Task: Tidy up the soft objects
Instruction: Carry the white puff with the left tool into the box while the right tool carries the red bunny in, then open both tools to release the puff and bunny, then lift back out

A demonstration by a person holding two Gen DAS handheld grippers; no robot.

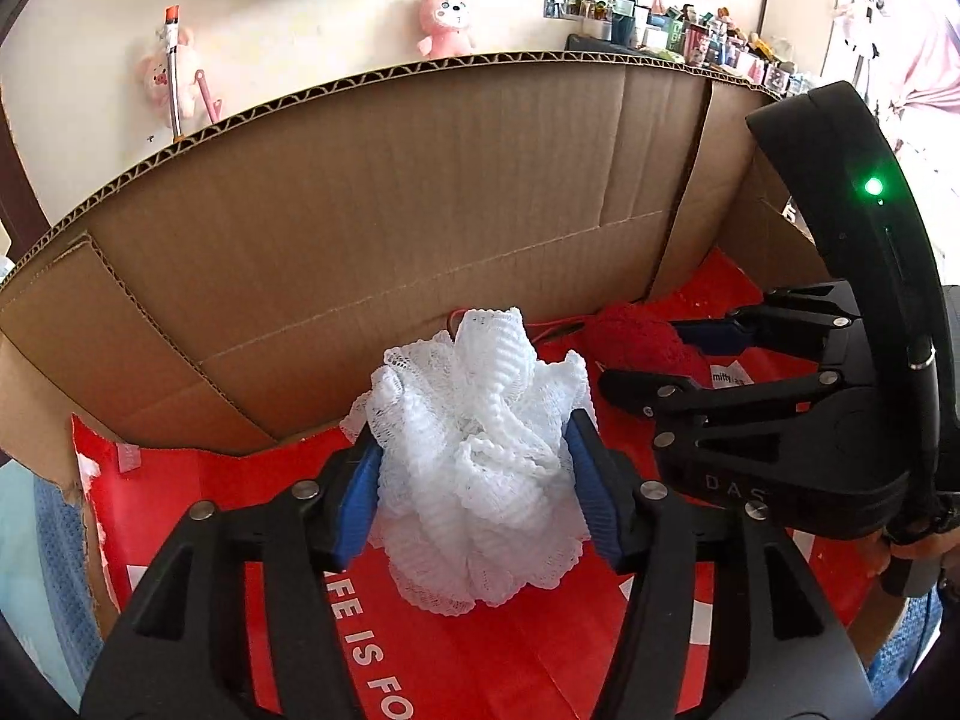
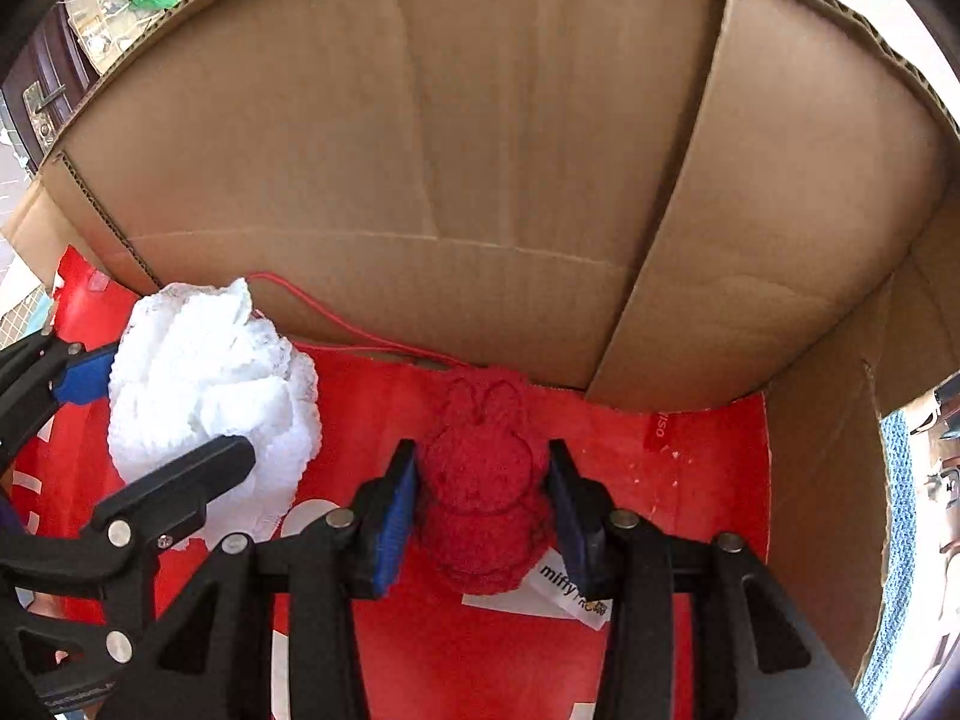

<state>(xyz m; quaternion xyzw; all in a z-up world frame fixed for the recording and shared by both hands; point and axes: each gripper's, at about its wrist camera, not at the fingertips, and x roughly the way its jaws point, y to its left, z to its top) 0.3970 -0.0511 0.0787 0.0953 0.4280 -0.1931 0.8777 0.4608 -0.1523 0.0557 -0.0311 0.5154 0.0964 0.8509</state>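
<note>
A white lace puff (image 1: 480,468) rests on the red paper sheet (image 1: 516,654) that lines the bottom of a cardboard box (image 1: 420,210). My left gripper (image 1: 474,492) straddles the puff with its blue pads (image 1: 360,498) at the puff's sides; the lace looks unsqueezed, so the jaws stand open. To its right, a red knitted bunny (image 2: 480,480) with a white "miffy" tag (image 2: 564,588) stands on the red sheet (image 2: 660,510). My right gripper (image 2: 480,516) is shut on it, pads against both flanks. The right wrist view also shows the puff (image 2: 210,384) and my left gripper (image 2: 174,414).
The tall box walls (image 2: 420,150) close in the back and right side. A thin red string (image 2: 336,324) trails from the bunny along the back wall. A blue cloth (image 1: 54,540) lies outside the box at left. Plush toys (image 1: 444,24) hang on the wall beyond.
</note>
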